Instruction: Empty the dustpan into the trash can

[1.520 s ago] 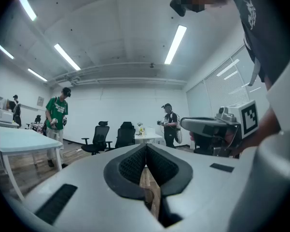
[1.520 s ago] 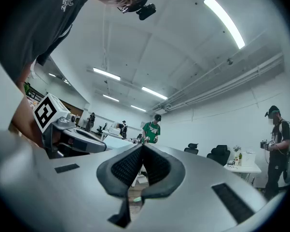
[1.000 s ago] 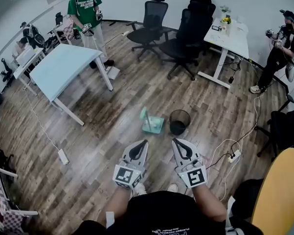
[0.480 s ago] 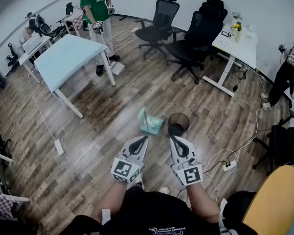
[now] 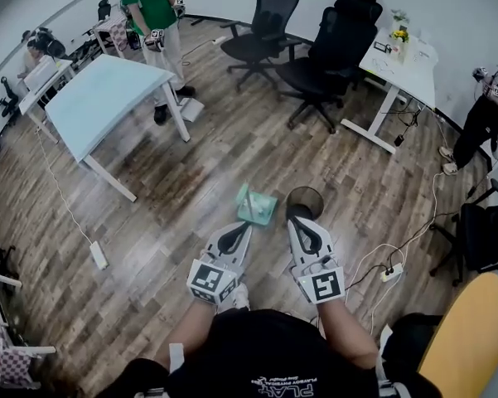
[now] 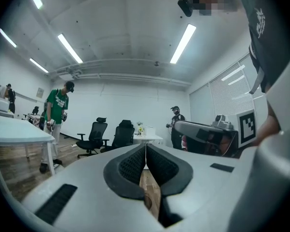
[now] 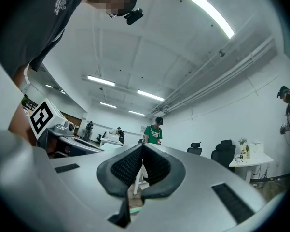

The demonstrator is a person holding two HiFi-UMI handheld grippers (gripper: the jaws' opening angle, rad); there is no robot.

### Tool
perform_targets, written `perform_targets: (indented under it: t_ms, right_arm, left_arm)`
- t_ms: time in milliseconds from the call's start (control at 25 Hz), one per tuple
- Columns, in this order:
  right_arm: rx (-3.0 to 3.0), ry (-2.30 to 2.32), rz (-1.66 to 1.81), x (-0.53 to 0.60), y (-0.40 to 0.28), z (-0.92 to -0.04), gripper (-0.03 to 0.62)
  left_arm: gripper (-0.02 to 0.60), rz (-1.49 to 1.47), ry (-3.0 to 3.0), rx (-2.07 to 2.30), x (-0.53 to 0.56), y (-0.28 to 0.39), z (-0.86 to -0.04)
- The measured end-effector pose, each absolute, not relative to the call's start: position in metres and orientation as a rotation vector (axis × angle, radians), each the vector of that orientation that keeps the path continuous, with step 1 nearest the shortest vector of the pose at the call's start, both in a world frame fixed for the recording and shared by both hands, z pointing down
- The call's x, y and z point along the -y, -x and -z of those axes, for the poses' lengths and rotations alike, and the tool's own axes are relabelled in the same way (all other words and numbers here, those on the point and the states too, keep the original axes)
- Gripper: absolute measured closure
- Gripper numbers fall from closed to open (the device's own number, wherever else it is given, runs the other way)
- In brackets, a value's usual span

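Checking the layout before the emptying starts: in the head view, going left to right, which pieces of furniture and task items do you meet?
light blue table → green dustpan → black trash can → white desk

Wood-plank floor point(image 5: 200, 179) with a dull sheen, smooth green plastic dustpan point(image 5: 258, 208), black mesh trash can point(image 5: 307, 196)

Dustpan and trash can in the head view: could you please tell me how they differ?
The dustpan is pale green; the trash can is black. The dustpan is a flat, squarish tray with a raised handle; the trash can is a round, open bin. The dustpan lies left of the trash can. Both sit side by side on the wooden floor.
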State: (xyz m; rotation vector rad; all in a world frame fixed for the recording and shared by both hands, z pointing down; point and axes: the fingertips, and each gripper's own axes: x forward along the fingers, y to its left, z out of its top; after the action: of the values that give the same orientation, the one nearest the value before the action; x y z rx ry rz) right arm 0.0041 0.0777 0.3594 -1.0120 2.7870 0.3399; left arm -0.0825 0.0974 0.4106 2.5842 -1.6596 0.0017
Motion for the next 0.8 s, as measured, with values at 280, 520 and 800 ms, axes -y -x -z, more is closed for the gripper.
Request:
perform_targets:
  t_ms: [280,520,800]
  right_arm:
    - [-2.752,1.093,-0.319,-0.047,0.027,-0.367,0.571]
    - [-2.757,1.164,-0.306,-0.034,0.05,-0.378,0.571]
    - [-2.723,1.236,-0.342,-0.027,0.068,-0.37,0.571]
  left_arm:
    - [0.557,-0.039,-2.612,1.589,-0.064,0.112,-0.422]
    - [0.557,-0.053,-2.636,1.543,-0.05,0.138,-0.432]
    - [0.557,0.025,-2.686,1.545,-0.039,0.17,-0.412]
